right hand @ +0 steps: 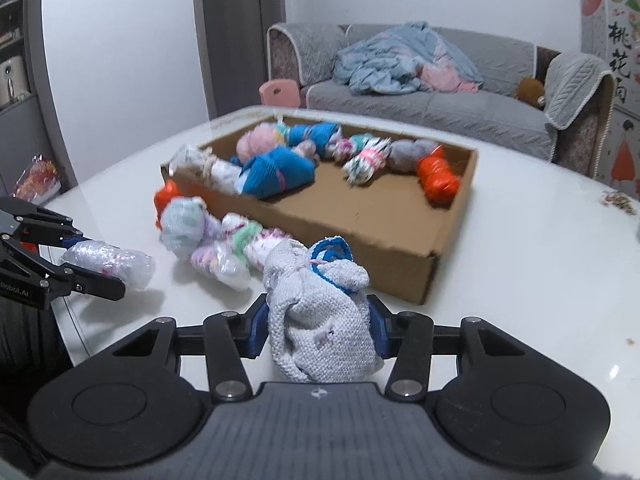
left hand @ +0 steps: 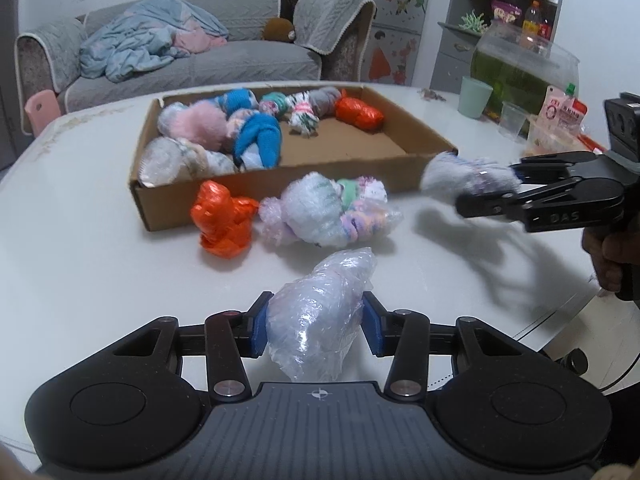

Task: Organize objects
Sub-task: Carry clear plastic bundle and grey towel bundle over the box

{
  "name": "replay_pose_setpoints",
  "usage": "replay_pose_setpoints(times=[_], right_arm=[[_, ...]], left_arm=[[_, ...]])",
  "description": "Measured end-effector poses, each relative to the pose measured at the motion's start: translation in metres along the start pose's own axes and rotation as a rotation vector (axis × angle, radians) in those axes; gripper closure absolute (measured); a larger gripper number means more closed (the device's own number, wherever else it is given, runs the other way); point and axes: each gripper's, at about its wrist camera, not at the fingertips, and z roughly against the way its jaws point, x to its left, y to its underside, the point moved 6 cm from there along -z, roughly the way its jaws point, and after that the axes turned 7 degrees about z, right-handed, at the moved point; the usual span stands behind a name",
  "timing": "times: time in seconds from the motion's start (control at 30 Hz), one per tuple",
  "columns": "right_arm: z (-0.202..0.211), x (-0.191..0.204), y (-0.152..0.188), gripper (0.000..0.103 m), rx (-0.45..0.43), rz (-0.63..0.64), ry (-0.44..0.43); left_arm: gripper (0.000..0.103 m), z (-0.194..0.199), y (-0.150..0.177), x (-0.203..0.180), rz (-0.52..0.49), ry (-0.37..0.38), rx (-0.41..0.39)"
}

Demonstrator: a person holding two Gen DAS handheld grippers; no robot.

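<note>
The left gripper [left hand: 316, 322] has its blue pads pressed against both sides of a crinkled clear-plastic bundle [left hand: 320, 312], lumpy and glossy, held narrow between the jaws above the smooth white table [left hand: 100, 260]. Ahead of it and to its left lies an orange foil-like wrapped bundle [left hand: 224, 226], shiny and creased; just right of that, straight ahead, sits a heap of pastel knit bundles in clear wrap [left hand: 328, 212]. Beyond both stands the shallow brown cardboard box [left hand: 296, 182], rectangular and low-walled, holding fuzzy pink, blue knit, striped, grey and orange bundles along its far and left sides, its near right floor bare.

Further right, the right gripper [right hand: 318, 334] grips a grey-white knitted pouch [right hand: 320, 320] with a coarse weave and a blue looped cord at its tied neck, pads snug on either flank. The box lies ahead of this gripper, its near corner just beyond the pouch. A hand [left hand: 608, 256] grasps the right gripper's handle.
</note>
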Motion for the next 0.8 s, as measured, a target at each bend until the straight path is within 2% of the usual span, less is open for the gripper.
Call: replay_pose_setpoints(times=[0.17, 0.4, 0.63, 0.8], right_arm=[[0.024, -0.014, -0.028, 0.058, -0.062, -0.021, 0.024], [0.03, -0.031, -0.089, 0.058, -0.143, 0.017, 0.057], [0.007, -0.053, -0.136, 0.058, -0.164, 0.015, 0.087], [-0.014, -0.067, -0.15, 0.058, -0.15, 0.022, 0.1]], left_arm=[[0.051, 0.025, -0.034, 0.008, 0.01, -0.017, -0.059], [0.051, 0.04, -0.114, 0.014, -0.006, -0.069, -0.161], [0.051, 0.028, -0.192, -0.003, -0.013, -0.069, -0.227], [0.051, -0.003, -0.231, -0.017, 0.0, -0.08, -0.235]])
